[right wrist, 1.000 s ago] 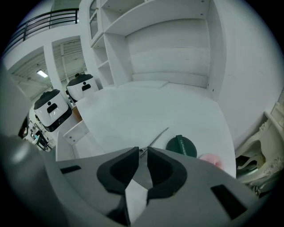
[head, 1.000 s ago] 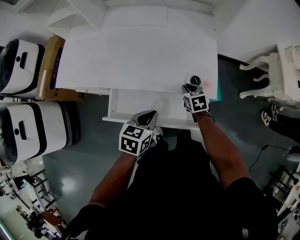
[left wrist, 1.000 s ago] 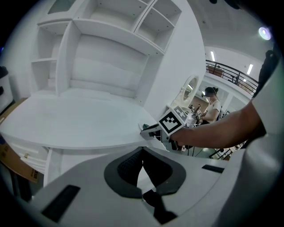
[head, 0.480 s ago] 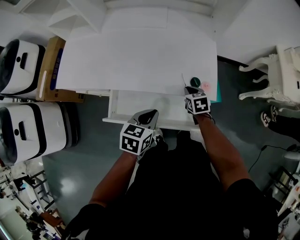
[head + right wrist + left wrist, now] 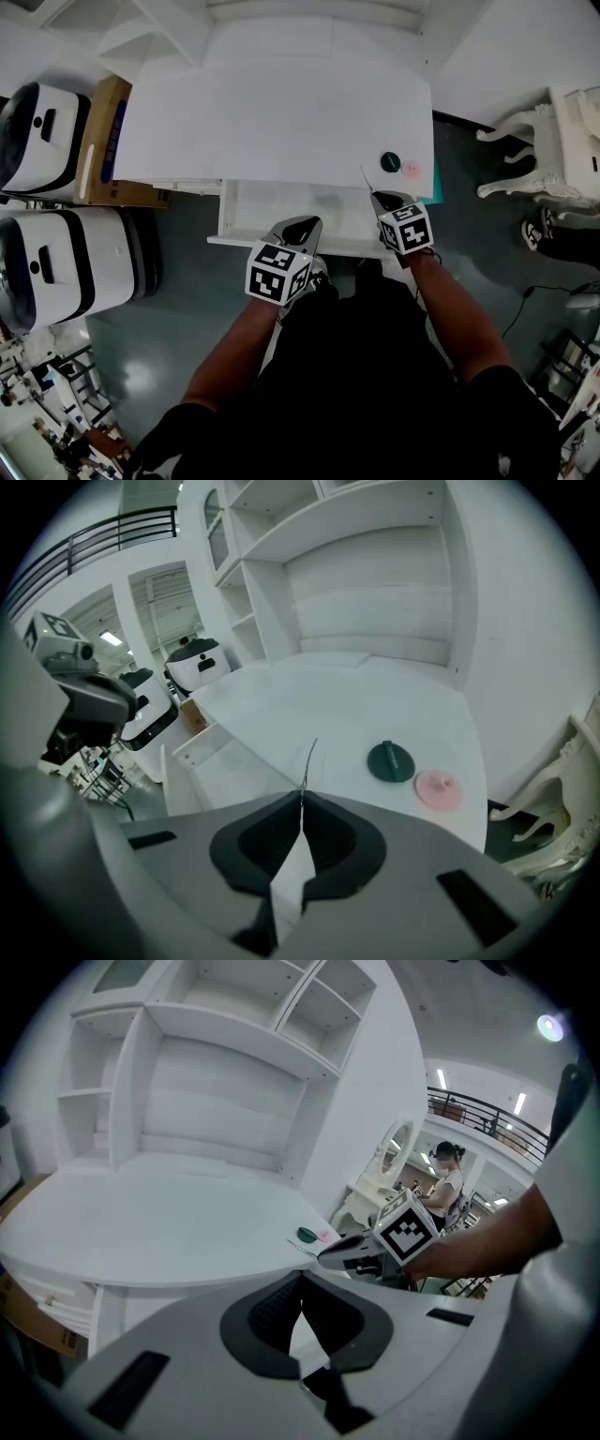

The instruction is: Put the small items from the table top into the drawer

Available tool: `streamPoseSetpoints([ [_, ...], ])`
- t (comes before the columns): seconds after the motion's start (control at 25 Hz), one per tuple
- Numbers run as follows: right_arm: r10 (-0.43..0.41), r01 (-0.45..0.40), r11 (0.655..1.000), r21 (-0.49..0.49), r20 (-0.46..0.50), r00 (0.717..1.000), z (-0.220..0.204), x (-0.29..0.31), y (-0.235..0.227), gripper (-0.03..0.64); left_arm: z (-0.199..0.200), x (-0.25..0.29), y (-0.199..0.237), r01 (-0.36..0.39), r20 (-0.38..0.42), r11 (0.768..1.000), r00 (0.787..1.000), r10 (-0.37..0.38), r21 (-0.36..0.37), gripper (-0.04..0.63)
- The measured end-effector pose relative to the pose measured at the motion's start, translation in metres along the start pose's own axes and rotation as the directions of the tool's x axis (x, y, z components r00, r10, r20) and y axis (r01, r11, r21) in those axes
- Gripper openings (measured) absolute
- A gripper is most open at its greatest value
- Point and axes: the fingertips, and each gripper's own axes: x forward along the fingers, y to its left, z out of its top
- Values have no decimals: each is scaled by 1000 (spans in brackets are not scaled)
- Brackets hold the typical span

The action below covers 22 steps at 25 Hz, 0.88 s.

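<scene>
A white desk (image 5: 281, 112) fills the upper middle of the head view, its shelves rising at the top edge. Two white machines (image 5: 47, 262) and a cardboard box (image 5: 103, 131) stand along the left side of the frame. Below the desk's front edge, at the centre, a shallow white drawer (image 5: 281, 206) stands pulled out. A person's bare forearms reach up from the bottom of the frame, each hand carrying a claw with a marker cube.

The left gripper (image 5: 305, 225) sits at the drawer's front lip, centre frame. Its jaws are drawn together, and nothing is visible between them.

The right gripper (image 5: 382, 199) is at the drawer's right end, just below the desk edge. Its jaws have just been closing and now pinch a thin white card (image 5: 308, 763), which is seen edge-on and pokes out past the tips toward the desk top.

Two small round pieces lie on the desk's near right corner, right of centre: a dark green disc (image 5: 390, 160) and, just beside it, a pink disc (image 5: 412, 169).
</scene>
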Motion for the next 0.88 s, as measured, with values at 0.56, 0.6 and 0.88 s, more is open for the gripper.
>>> streamPoseSetpoints([
  [0.56,82,-101,993,-67,-245,966,-84,45,20,32,-12,2,-7,-1,-42,1000,999,2,14,9],
  [0.6,77,-101,992,-78,-264,961,-88,52,18,32,-13,2,-6,-4,-43,1000,999,5,9,9],
  [0.88,87,-149,978,-145,-364,927,-104,81,22,32,-17,-2,-3,-29,-48,999,998,28,-23,11],
])
